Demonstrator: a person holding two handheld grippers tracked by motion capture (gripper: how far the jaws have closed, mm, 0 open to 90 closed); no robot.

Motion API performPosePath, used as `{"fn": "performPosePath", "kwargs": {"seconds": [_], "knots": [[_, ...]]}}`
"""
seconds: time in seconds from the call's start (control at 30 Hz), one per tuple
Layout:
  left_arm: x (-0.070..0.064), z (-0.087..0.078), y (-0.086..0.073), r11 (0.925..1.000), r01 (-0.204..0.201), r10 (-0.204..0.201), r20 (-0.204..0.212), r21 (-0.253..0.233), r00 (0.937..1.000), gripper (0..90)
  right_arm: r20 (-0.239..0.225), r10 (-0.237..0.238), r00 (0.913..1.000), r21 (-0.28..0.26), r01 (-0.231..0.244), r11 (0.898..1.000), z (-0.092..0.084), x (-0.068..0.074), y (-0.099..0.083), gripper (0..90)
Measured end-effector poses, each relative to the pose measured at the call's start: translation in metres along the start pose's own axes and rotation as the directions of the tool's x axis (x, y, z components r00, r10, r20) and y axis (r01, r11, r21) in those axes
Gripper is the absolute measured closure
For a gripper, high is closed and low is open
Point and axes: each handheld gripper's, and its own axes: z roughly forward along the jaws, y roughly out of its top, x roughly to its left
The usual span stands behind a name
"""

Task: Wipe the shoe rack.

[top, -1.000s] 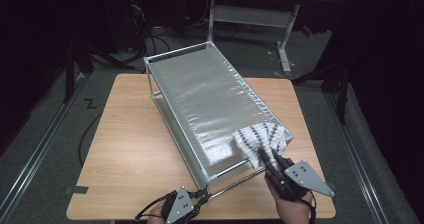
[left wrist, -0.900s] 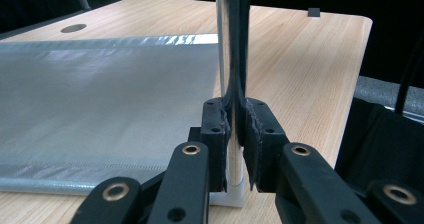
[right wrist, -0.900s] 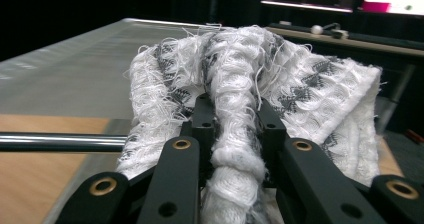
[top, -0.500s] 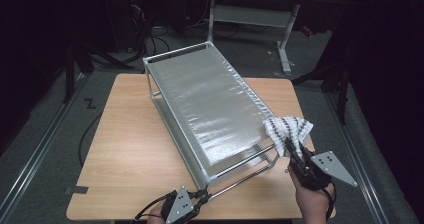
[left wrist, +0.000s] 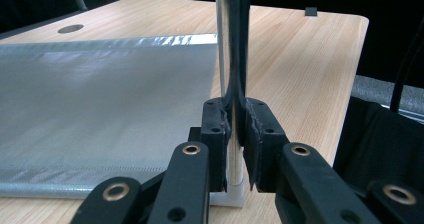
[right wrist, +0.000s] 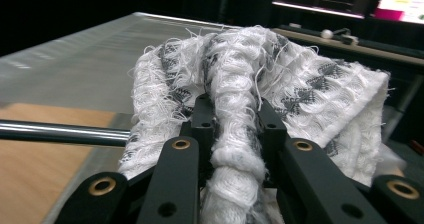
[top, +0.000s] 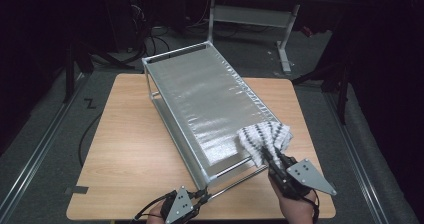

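Note:
A white cloth with grey stripes (top: 265, 136) lies bunched over the near right corner of a metal rack with a silver mesh shelf (top: 200, 94). My right gripper (top: 269, 158) is shut on the cloth's near end. In the right gripper view the cloth (right wrist: 300, 89) bulges up between and over the jaws of that gripper (right wrist: 232, 119). My left gripper (top: 204, 196), at the table's near edge, is shut on a chrome rod (top: 235, 181) along the rack's near end. In the left gripper view the rod (left wrist: 232, 59) stands pinched in the gripper (left wrist: 236, 129).
The rack sits diagonally on a wooden table (top: 125, 149), with bare wood to its left. The same rod (right wrist: 60, 132) crosses the right gripper view below the cloth. Dark floor, cables and another desk's legs (top: 285, 39) lie beyond the far edge.
The right gripper swung the cloth out to the right off the rack corner, then brought it back left over the corner. The left gripper kept still on the rod.

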Motion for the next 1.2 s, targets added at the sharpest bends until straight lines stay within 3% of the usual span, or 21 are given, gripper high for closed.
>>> {"fn": "performPosePath", "kwargs": {"seconds": [0.2, 0.5, 0.63, 0.73, 0.93, 1.2], "knots": [[0.000, 0.000, 0.000, 1.0000, 0.001, -0.001, 0.000, 0.000, 1.0000, 80.0, -0.098, -0.062, 0.9933, -0.019, 0.061, 0.998, 0.001, 0.037, 0.006, 76.3], [0.000, 0.000, 0.000, 1.0000, -0.003, 0.003, 0.000, 0.001, 1.0000, 80.0, -0.242, -0.108, 0.9641, -0.041, 0.101, 0.994, -0.002, 0.083, 0.012, 76.2], [0.000, 0.000, 0.000, 1.0000, -0.002, 0.002, 0.000, 0.002, 1.0000, 80.0, -0.266, -0.132, 0.9547, -0.050, 0.123, 0.991, -0.003, 0.095, 0.013, 76.3], [0.000, 0.000, 0.000, 1.0000, -0.001, 0.001, 0.000, 0.000, 1.0000, 80.0, -0.261, -0.128, 0.9568, -0.047, 0.120, 0.992, -0.002, 0.093, 0.013, 76.3], [0.000, 0.000, 0.000, 1.0000, 0.000, 0.000, 0.001, 0.001, 1.0000, 80.0, -0.217, -0.108, 0.9703, -0.038, 0.102, 0.994, -0.001, 0.077, 0.011, 76.3], [0.000, 0.000, 0.000, 1.0000, 0.001, -0.001, 0.002, 0.002, 1.0000, 80.1, -0.099, -0.041, 0.9943, -0.019, 0.039, 0.999, 0.003, 0.033, 0.005, 76.4]]}}
